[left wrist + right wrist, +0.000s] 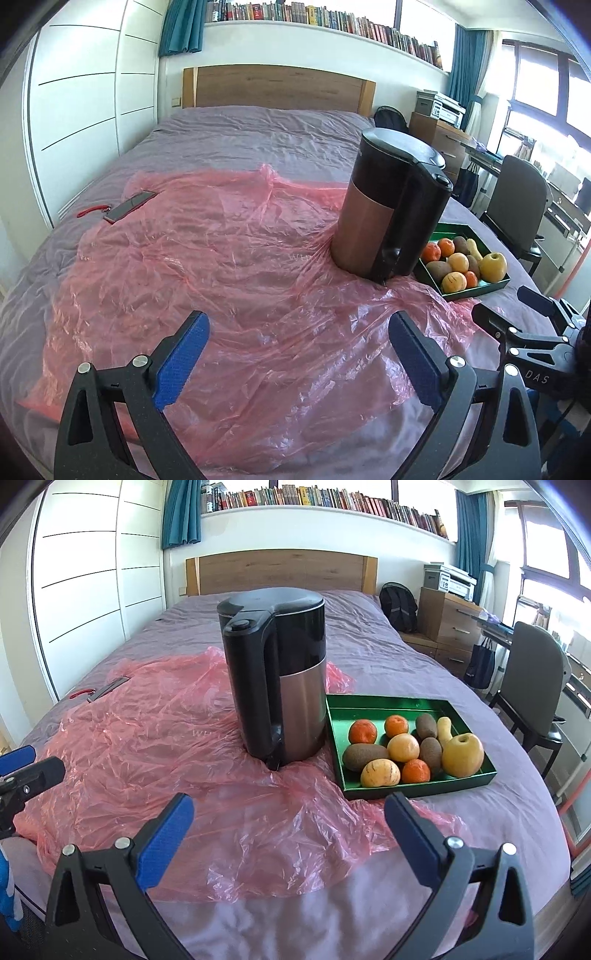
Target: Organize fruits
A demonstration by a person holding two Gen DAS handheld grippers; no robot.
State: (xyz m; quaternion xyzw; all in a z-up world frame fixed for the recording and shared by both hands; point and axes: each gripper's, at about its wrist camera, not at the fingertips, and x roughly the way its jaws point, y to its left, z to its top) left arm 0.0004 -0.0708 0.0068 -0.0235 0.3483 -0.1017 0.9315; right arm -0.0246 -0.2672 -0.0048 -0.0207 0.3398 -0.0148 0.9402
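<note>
A green tray (417,788) lies on the bed to the right of a black and steel kettle (277,672). Its near half holds several fruits: orange tangerines (363,732), brown kiwis (364,757), a big yellow pear (462,755) and a small pale gourd (444,728). My right gripper (291,799) hovers open and empty over the pink plastic just in front of the tray. In the left wrist view the tray (476,290) shows behind the kettle (388,206). My left gripper (298,319) is open over the plastic with nothing between its blue pads.
A crumpled pink plastic sheet (221,258) covers the near part of the purple bedspread. A phone (129,210) with a red strap lies at its far left edge. A chair (535,686) and a desk stand to the right of the bed. The wooden headboard is behind.
</note>
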